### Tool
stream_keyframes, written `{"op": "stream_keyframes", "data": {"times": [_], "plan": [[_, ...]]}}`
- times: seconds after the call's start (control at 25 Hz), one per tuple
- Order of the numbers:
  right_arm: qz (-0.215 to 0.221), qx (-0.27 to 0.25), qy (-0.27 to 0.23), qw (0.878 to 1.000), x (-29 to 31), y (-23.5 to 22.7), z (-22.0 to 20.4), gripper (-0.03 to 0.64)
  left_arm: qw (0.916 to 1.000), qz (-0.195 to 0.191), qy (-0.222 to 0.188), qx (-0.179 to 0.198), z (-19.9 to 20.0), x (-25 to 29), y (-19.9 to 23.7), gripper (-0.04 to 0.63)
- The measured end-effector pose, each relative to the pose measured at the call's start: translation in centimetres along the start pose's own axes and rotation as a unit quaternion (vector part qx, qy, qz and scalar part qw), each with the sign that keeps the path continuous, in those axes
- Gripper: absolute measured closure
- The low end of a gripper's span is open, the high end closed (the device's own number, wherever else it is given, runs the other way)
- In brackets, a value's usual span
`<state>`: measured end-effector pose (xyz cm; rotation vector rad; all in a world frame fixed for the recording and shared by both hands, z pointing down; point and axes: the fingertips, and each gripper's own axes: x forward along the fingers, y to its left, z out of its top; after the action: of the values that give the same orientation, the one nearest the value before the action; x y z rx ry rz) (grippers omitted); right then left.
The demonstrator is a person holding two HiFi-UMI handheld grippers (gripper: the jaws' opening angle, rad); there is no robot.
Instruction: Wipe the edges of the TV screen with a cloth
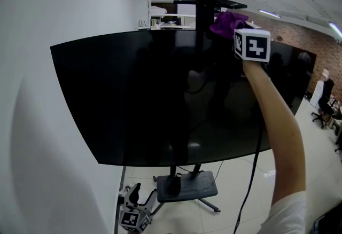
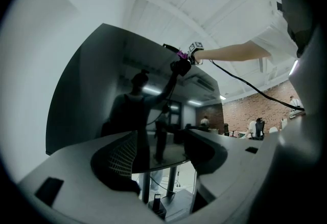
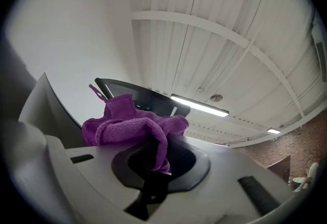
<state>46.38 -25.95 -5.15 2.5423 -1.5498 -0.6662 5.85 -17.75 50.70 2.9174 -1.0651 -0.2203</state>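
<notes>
A big black TV screen [image 1: 171,99] stands on a wheeled floor stand, with its top edge running across the head view. My right gripper [image 1: 235,33] is raised to that top edge, right of the middle, and is shut on a bunched purple cloth [image 1: 228,21]. In the right gripper view the cloth [image 3: 134,125] spills over the left jaw of the right gripper [image 3: 153,162], and the screen's top edge [image 3: 138,94] shows just behind it. My left gripper [image 1: 135,203] hangs low below the screen's left corner. Seen from its own camera, the left gripper [image 2: 159,159] is open with nothing in it, and the TV [image 2: 102,90] is ahead of it.
The stand's dark base [image 1: 187,187] and a hanging cable [image 1: 251,185] sit below the screen on the tiled floor. A white wall [image 1: 32,121] is close on the left. Office chairs [image 1: 323,103] and a brick wall [image 1: 320,46] are far to the right.
</notes>
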Motion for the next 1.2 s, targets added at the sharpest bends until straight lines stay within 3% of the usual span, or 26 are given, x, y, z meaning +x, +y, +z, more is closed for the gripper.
{"op": "stream_keyframes", "data": {"times": [0.2, 0.6, 0.8, 1.04, 1.2], "plan": [[-0.027, 0.025, 0.018, 0.999, 0.0, -5.2, -2.1, 0.563, 1.0, -0.004, 0.002, -0.003, -0.4, 0.9, -1.6, 0.33], [-0.081, -0.006, 0.026, 0.996, -1.6, -15.4, -5.5, 0.557, 0.9997, -0.022, 0.007, -0.002, -1.3, 3.4, -6.9, 0.33], [-0.082, -0.025, 0.012, 0.996, -2.9, -18.9, -6.9, 0.554, 0.9995, -0.028, 0.015, -0.005, -2.4, 4.2, -10.0, 0.33], [-0.064, 0.023, -0.026, 0.997, -5.5, -21.5, -8.0, 0.555, 0.9991, -0.039, 0.019, -0.005, -3.6, 5.8, -13.7, 0.33], [-0.047, 0.045, -0.061, 0.996, -8.5, -23.4, -10.9, 0.56, 0.9988, -0.043, 0.022, -0.008, -4.4, 6.5, -15.7, 0.33]]}}
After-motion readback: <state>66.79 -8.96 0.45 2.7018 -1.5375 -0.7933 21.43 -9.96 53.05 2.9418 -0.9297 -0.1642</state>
